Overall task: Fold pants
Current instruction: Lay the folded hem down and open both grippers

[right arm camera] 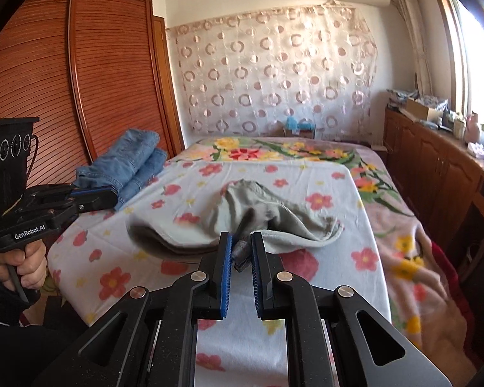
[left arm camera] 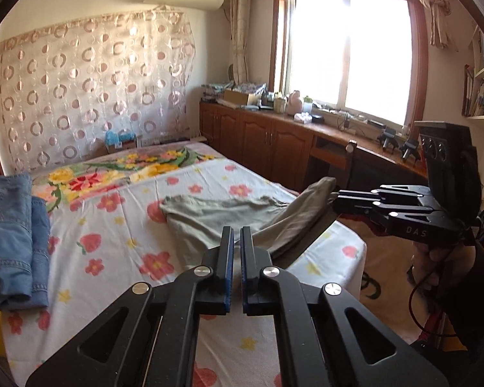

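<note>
"GenRobot.AI" is printed on the left hand-held gripper (right arm camera: 95, 200), and "DAS" on the right hand-held gripper (left arm camera: 337, 200)

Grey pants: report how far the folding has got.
Done: the jeans lie folded at the bed's far side. In hand: the right gripper is shut on an end of the grey pants, lifting it; the rest lies rumpled on the sheet. The left gripper looks nearly shut and holds nothing. Left: flattening and every fold.
</note>
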The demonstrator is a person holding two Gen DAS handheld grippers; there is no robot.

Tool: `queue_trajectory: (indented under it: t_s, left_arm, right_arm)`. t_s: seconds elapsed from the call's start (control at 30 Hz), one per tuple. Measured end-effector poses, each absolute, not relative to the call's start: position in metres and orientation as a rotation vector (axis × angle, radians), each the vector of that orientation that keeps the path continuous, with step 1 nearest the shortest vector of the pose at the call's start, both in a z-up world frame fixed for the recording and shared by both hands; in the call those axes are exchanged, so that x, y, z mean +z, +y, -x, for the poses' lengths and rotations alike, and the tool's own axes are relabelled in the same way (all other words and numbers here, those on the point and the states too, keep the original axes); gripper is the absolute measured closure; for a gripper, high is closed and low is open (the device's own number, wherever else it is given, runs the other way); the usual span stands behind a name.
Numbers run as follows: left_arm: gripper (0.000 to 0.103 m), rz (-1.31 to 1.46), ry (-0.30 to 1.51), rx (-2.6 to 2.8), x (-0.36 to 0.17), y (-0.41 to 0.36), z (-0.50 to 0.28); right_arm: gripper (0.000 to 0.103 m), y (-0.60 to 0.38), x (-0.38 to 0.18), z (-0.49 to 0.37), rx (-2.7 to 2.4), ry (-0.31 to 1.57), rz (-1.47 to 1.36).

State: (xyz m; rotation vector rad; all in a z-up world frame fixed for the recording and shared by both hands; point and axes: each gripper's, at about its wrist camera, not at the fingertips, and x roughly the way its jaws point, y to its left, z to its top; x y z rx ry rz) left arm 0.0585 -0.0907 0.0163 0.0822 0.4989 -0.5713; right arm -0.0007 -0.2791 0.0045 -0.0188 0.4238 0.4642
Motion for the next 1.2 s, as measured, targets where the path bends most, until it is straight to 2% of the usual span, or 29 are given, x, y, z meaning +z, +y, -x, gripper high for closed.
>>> queue_trajectory:
  t_s: [0.17,0.43,0.5,0.6,0.63,0.67,0.8,0.93,1.0,1.07,1.2]
  left_arm:
    - [0.098,-0.119,0.514,-0.541,0.011,-0.089,-0.062]
    - [0.098,-0.141,0.633,-0.526,-0.032,-0.098,-0.077]
    - [0.093,-0.146,0.658,-0.523,-0.039,-0.102,-0.080]
    - [0.069,-0.156,0.681,-0.529,-0.048,-0.110,-0.082]
    - [0.059,-0.158,0.689,-0.531,-0.051,-0.112,-0.083]
    - [0.058,-0.157,0.693,-0.536,-0.053,-0.113,-0.083]
    - [0.058,-0.166,0.719,-0.535,-0.062,-0.118,-0.082]
    - [0.058,-0.163,0.729,-0.531,-0.064,-0.118,-0.082]
    - [0.058,-0.160,0.729,-0.530,-0.064,-0.117,-0.082]
    - [0.058,-0.157,0.733,-0.530,-0.065,-0.118,-0.082]
    - [0.058,-0.151,0.741,-0.531,-0.068,-0.118,-0.083]
  right_arm:
    - [0.093,-0.273,0.003,0.000,0.460,0.421,0.051]
    - [0.093,-0.291,-0.042,-0.010,0.404,0.550,0.014]
    - [0.093,-0.300,-0.052,-0.009,0.385,0.577,-0.012]
    - [0.091,-0.316,-0.057,-0.011,0.346,0.603,-0.059]
    - [0.084,-0.321,-0.058,-0.012,0.343,0.612,-0.080]
    - [0.080,-0.325,-0.059,-0.012,0.334,0.622,-0.098]
    - [0.074,-0.330,-0.060,-0.013,0.304,0.632,-0.161]
    - [0.056,-0.335,-0.055,-0.007,0.312,0.585,-0.206]
    - [0.051,-0.336,-0.050,0.000,0.323,0.546,-0.216]
    - [0.036,-0.338,-0.043,0.006,0.330,0.511,-0.221]
    - [0.033,-0.332,-0.038,-0.004,0.317,0.519,-0.226]
